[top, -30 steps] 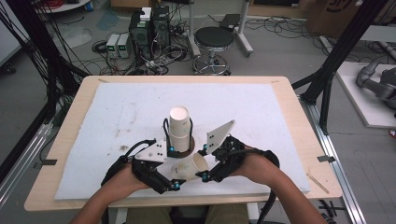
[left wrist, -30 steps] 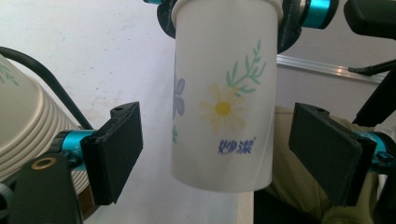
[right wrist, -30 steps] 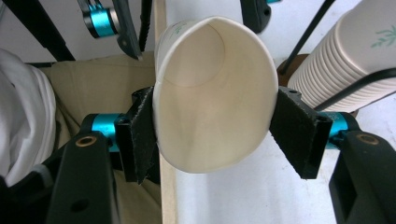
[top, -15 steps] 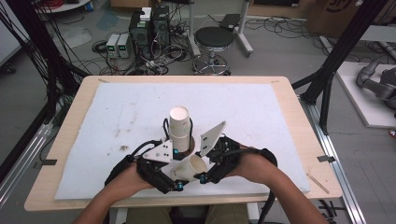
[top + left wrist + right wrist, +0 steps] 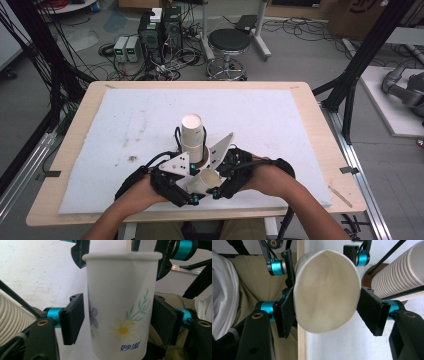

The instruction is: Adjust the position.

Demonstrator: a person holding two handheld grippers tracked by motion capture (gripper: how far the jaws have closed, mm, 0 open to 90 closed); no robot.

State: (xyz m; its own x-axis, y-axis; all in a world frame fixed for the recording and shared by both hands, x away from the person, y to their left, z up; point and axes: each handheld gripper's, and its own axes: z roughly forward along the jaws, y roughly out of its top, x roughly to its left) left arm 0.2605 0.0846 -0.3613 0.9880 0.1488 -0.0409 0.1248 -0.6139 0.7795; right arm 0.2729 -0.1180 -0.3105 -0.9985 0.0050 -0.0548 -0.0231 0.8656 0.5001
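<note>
**Both grippers on one cup at the table's near edge**

From above, the cup (image 5: 206, 179) is half hidden between the left gripper (image 5: 186, 192) and the right gripper (image 5: 216, 187); only its open mouth shows. Its base is cut off in the left gripper view. The stack (image 5: 192, 134) stands just behind. The right gripper squeezes the rim oval. The left gripper's jaws have just been closing around the cup's body; whether both pads touch is unclear. A second ago the left jaws stood wider.
</note>
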